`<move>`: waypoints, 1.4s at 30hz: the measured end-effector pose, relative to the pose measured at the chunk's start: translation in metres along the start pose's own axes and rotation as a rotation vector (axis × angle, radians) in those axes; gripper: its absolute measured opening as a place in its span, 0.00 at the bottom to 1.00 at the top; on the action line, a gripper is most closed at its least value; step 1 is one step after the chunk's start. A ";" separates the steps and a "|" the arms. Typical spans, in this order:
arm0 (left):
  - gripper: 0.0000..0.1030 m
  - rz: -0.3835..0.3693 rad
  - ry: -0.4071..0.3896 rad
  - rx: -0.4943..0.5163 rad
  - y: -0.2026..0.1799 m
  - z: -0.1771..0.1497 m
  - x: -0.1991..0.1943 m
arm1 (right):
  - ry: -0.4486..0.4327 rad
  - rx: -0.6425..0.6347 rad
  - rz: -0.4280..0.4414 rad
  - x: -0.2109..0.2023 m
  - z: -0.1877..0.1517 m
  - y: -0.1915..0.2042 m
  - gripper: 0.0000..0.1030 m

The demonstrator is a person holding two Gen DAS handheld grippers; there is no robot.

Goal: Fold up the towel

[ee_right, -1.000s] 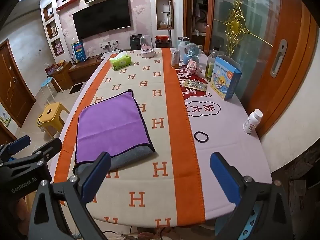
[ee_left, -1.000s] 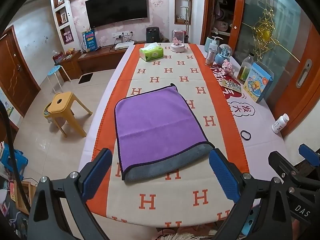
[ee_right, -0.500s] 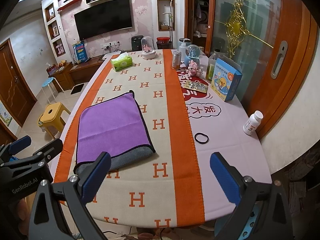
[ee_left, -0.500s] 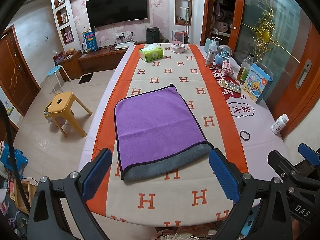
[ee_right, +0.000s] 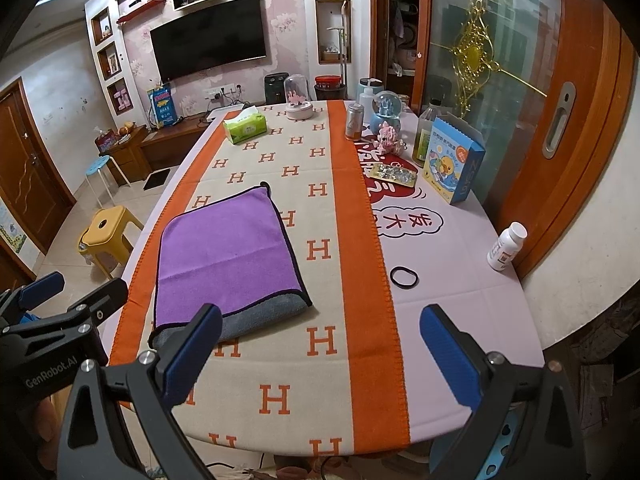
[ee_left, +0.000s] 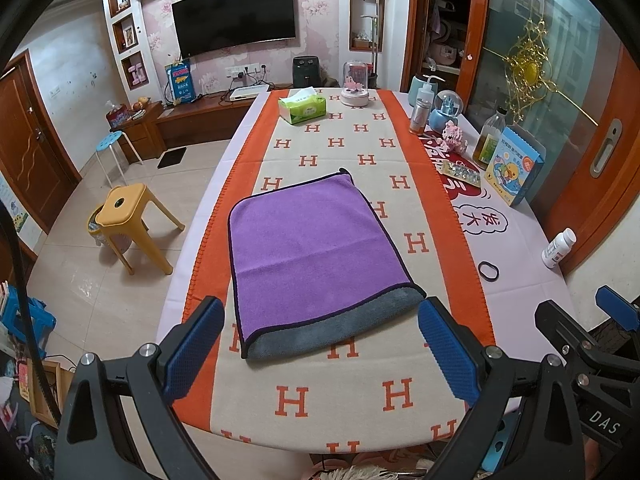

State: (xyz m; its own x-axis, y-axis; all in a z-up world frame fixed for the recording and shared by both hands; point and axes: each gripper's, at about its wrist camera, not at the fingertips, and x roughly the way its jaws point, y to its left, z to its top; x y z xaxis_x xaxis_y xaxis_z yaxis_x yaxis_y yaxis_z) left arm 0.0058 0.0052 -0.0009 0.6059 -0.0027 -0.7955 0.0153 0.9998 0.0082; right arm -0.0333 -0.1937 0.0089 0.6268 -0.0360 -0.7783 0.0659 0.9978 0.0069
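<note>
A purple towel point(ee_left: 312, 248) with a dark hem lies folded flat on the table, its grey underside showing as a strip along the near edge. It also shows in the right wrist view point(ee_right: 228, 260). My left gripper point(ee_left: 320, 348) is open and empty, held above the near table edge just short of the towel's grey edge. My right gripper point(ee_right: 320, 352) is open and empty, to the right of the towel above the near table edge. The right gripper also shows in the left wrist view point(ee_left: 580, 328), and the left gripper in the right wrist view point(ee_right: 60, 300).
The table point(ee_left: 360, 400) has a beige and orange cloth with H marks. A black hair tie point(ee_left: 489, 270), a white pill bottle point(ee_left: 558, 248), a blue box point(ee_left: 514, 170), bottles and a tissue box point(ee_left: 303, 110) stand along the right side and far end. A yellow stool point(ee_left: 132, 224) stands left.
Both grippers have drifted back a little from the table; the towel lies as before.
</note>
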 end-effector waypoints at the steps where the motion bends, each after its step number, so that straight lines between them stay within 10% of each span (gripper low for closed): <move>1: 0.94 0.000 -0.001 0.000 0.000 -0.001 -0.001 | -0.001 0.000 0.000 -0.001 0.001 0.000 0.97; 42: 0.94 0.003 -0.012 -0.006 -0.004 0.007 -0.019 | -0.023 -0.003 0.015 -0.015 0.022 0.017 0.97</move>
State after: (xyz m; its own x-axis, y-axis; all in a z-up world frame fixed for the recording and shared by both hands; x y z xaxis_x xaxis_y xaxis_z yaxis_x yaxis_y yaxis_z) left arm 0.0001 0.0010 0.0187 0.6157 0.0003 -0.7880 0.0085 0.9999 0.0071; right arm -0.0245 -0.1774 0.0350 0.6457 -0.0219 -0.7632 0.0536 0.9984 0.0167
